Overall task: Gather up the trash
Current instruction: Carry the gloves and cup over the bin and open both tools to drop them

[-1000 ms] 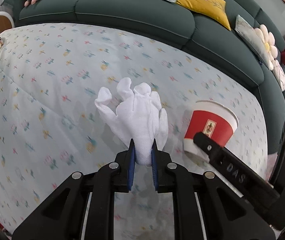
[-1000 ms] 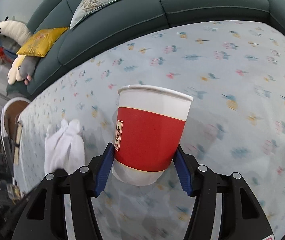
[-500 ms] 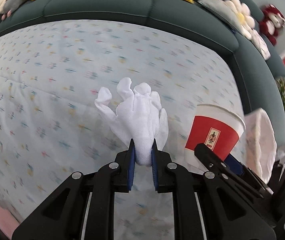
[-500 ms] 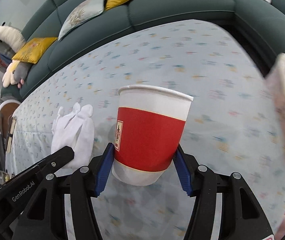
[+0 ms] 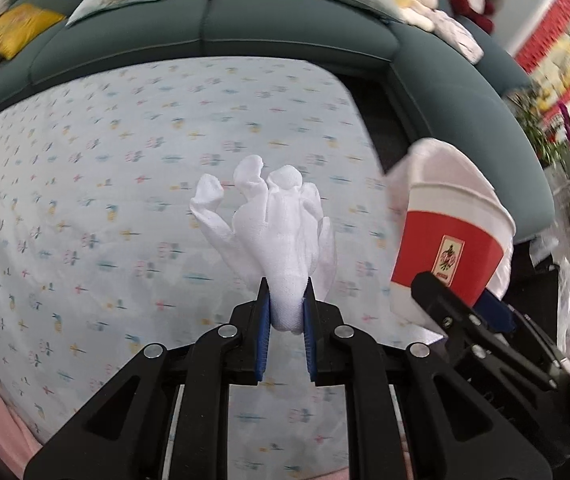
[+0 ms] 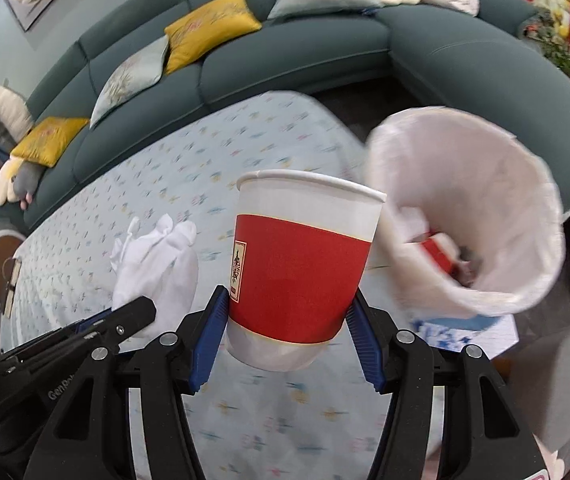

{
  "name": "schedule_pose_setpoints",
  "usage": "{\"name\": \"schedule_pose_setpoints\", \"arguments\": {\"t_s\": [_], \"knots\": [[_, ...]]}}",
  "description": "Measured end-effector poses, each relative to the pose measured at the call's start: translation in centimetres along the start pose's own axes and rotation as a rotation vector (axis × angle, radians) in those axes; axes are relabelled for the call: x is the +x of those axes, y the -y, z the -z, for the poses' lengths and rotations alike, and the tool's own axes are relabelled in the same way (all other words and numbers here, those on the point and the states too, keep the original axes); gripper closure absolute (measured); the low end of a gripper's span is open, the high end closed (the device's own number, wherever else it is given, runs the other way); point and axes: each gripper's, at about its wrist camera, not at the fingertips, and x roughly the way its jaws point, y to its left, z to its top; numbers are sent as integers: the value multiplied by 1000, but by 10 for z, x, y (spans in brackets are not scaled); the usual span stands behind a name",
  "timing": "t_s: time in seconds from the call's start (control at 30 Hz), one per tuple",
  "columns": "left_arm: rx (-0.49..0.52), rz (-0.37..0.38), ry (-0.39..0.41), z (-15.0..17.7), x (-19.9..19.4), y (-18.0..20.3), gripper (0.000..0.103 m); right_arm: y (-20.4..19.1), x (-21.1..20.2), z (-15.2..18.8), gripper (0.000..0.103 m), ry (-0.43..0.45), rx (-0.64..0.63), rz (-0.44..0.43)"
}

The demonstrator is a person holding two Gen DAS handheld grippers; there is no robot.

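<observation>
Left gripper [image 5: 287, 308] pinched a white glove [image 5: 273, 232] narrowly; right gripper [image 6: 289, 320] clamped a red paper cup [image 6: 301, 264] above the table [image 6: 165, 168], left of the lined bin [image 6: 465, 216]. Released short of the rim, either item could fall outside the bin.

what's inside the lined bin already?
The bin with its white liner holds another red paper cup and some dark scraps. The near liner wall and motion blur hide the rest of the bottom.
</observation>
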Motion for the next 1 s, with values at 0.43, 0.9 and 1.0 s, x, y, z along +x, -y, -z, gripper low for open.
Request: {"name": "schedule_pose_setpoints", "arguments": {"t_s": [0.43, 0.9, 1.0], "knots": [[133, 53, 18, -2, -4, 102, 89, 86, -50, -13, 46, 90, 70, 47], [213, 114, 10, -26, 16, 173, 88, 148, -55, -34, 46, 114, 132, 88], [219, 120, 7, -30, 21, 181, 87, 153, -50, -39, 46, 110, 136, 95]]}}
